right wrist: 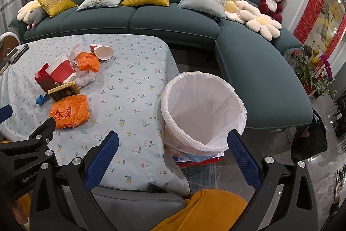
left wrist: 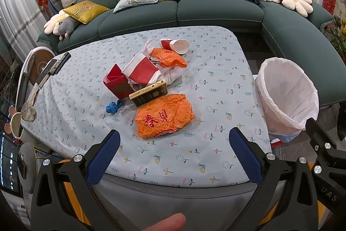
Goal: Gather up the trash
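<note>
the left gripper (left wrist: 174,147) hovers over the near edge of the floral tablecloth (left wrist: 216,70), its blue textured pads spread wide with nothing between them. just ahead lies a crinkled orange foil wrapper (left wrist: 165,115) printed with red characters, touching a flat dark-and-gold cigarette box (left wrist: 149,92). behind sit a red paper bag (left wrist: 115,81), a red-and-white carton (left wrist: 141,69), a second orange wrapper (left wrist: 168,56), a tipped paper cup (left wrist: 176,46) and a blue ribbon loop (left wrist: 113,106). the right gripper (right wrist: 173,147) is likewise spread and empty, near the white-lined trash bin (right wrist: 203,114) beside the table.
</note>
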A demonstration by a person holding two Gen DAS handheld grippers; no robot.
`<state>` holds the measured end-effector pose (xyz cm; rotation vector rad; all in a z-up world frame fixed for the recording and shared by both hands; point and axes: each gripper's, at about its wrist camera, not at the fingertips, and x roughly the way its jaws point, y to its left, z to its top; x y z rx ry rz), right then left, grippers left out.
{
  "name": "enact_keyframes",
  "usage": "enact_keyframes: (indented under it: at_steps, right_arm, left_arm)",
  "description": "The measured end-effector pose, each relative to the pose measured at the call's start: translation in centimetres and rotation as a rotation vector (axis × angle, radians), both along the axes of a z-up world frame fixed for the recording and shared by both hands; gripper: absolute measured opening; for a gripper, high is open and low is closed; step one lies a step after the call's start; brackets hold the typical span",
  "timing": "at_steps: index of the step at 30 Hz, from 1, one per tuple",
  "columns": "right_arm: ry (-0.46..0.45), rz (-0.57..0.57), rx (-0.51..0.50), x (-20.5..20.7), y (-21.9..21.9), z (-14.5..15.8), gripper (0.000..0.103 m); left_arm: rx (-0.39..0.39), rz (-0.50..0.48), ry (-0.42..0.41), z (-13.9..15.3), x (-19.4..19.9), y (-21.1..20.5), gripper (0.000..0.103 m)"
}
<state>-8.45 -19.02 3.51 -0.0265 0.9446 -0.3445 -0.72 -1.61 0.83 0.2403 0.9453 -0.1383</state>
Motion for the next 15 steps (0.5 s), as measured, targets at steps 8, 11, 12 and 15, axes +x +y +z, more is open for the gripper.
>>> enact_keyframes:
  at_steps: [8, 11, 12, 15]
  right_arm:
    - [-0.001, 0.000, 0.000, 0.01, -0.02, 0.04, 0.096]
    - [-0.001, 0.000, -0.001, 0.01, -0.07, 0.03, 0.096]
    - [-0.001, -0.001, 0.000, 0.04, -0.14, 0.00, 0.096]
    - [0.000, 0.000, -0.002, 0.04, -0.12, 0.00, 0.096]
  left_arm:
    - [-0.004, -0.003, 0.002, 0.05, -0.08, -0.05, 0.096]
    - [-0.005, -0.005, 0.002, 0.08, -0.10, -0.12, 0.096]
    - [-0.005, -0.004, 0.003, 0.07, -0.10, -0.12, 0.096]
    - [-0.004, -0.005, 0.005, 0.03, -0.08, -0.18, 0.096]
